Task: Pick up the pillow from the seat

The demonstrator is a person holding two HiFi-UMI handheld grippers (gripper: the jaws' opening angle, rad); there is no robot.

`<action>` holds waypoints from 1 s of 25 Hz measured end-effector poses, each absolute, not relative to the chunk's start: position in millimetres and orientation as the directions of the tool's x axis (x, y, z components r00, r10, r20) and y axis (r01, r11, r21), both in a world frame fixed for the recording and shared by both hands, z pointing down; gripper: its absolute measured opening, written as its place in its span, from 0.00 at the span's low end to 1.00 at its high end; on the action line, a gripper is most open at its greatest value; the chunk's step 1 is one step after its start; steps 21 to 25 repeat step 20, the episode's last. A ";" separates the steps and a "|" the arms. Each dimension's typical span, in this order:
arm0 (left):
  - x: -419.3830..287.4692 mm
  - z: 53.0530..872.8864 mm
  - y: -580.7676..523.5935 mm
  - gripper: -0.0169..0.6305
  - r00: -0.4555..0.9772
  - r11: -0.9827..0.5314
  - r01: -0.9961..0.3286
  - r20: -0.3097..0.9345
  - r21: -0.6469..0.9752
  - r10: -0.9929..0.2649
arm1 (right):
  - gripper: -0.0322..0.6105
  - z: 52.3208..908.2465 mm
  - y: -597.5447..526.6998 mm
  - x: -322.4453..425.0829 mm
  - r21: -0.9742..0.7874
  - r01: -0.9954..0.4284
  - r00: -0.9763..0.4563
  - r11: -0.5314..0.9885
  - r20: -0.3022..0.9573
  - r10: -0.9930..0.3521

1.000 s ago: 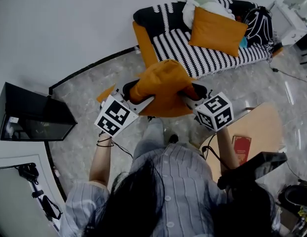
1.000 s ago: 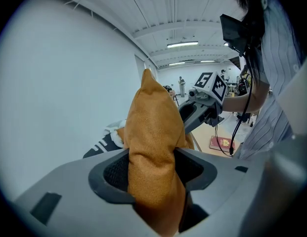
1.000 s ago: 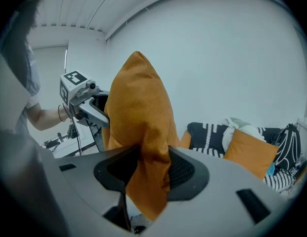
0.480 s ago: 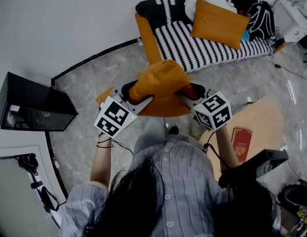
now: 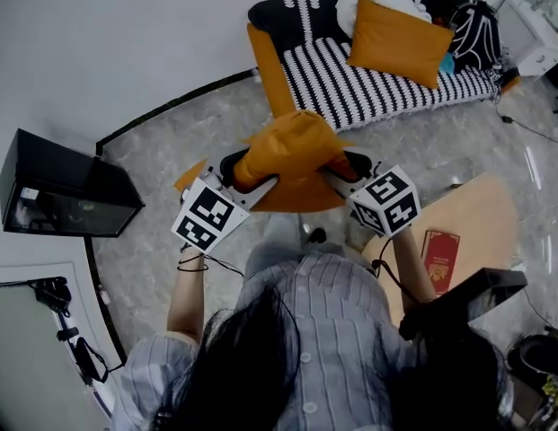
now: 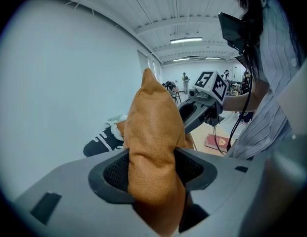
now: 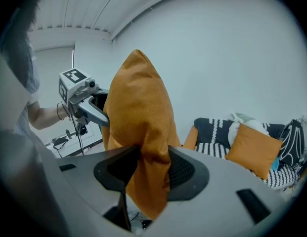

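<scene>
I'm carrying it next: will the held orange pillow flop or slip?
Probably floppy: the pillow bunches where the left gripper and right gripper pinch it. Likely light: two edge pinches hold it up. Textured fabric; slipping unlikely.

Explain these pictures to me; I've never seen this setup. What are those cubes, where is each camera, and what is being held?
No robot here: a person holds a two-jaw tool in each hand. The marked cubes are part of those tools. One picture looks down from the person's head; the other two look along each tool's jaws. The left tool and right tool are each shut on one side of an orange pillow, held in the air in front of the person. A second orange pillow lies on the striped sofa beyond.
</scene>
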State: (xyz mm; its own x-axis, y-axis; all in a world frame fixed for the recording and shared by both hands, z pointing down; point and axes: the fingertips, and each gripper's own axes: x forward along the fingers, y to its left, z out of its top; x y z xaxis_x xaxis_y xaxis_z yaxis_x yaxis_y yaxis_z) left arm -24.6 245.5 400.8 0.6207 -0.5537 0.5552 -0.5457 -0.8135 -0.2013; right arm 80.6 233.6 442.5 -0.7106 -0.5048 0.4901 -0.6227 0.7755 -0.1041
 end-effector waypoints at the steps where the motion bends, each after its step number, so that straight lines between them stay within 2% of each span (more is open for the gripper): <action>1: -24.1 400.6 246.2 0.43 0.621 -0.813 -0.545 0.555 -0.202 -0.554 | 0.34 442.3 234.3 81.1 -0.103 -0.623 -0.710 0.776 0.489 -0.506; 25: -33.1 397.5 248.2 0.43 0.614 -0.803 -0.560 0.548 -0.205 -0.568 | 0.34 438.6 233.7 72.1 -0.080 -0.609 -0.712 0.789 0.493 -0.500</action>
